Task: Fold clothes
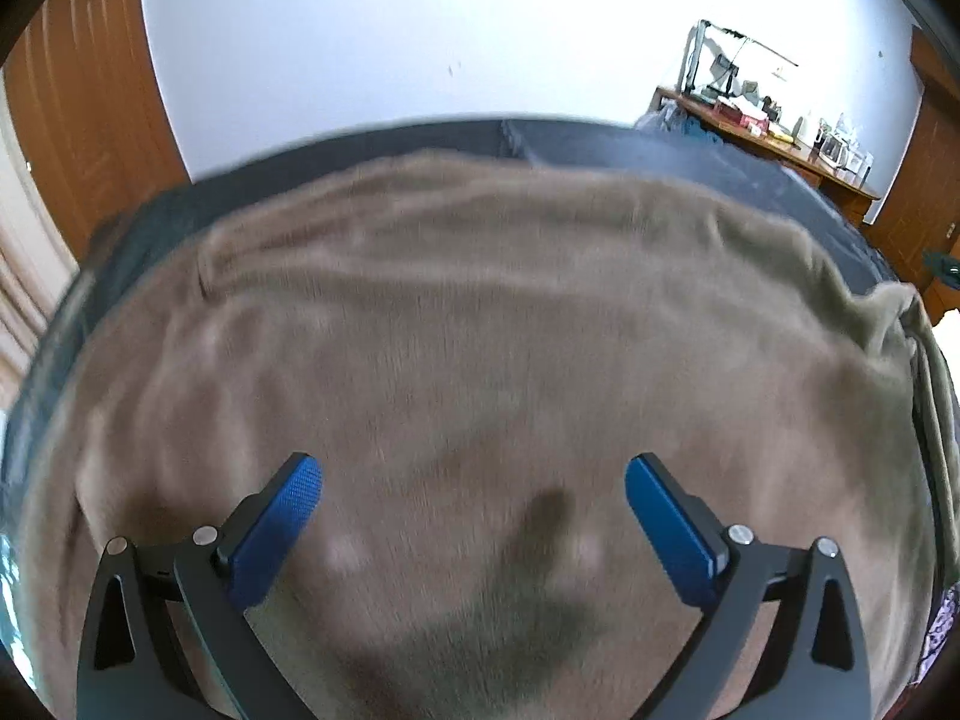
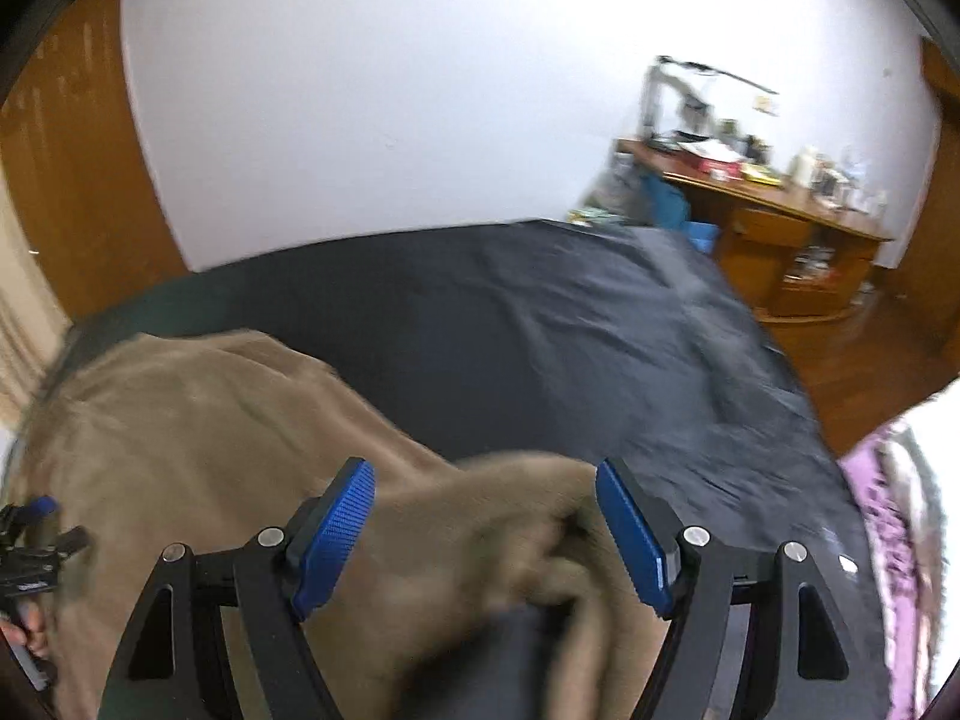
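One tan garment (image 1: 480, 312), one dark bedsheet (image 2: 540, 324), one wooden desk (image 2: 780, 222), and two claws: left (image 1: 474, 480), right (image 2: 486, 480).

Both wrist views low over bed (image 1: 750, 174), facing wall (image 2: 420, 90), sharing desk (image 1: 774, 144)

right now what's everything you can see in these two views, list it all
garment: one, tan-brown, spread over the bed, one bunched corner between the right gripper's fingers
bed cover: one, dark blue-grey, under the garment
desk: one, brown wood, far right by the wall, cluttered with small items too blurred to name
wall: white, behind the bed
wooden panels: orange-brown, far left
patterned fabric: pink and white, right edge
left gripper: black with blue pads, open above the garment
right gripper: black with blue pads, open around the bunched corner
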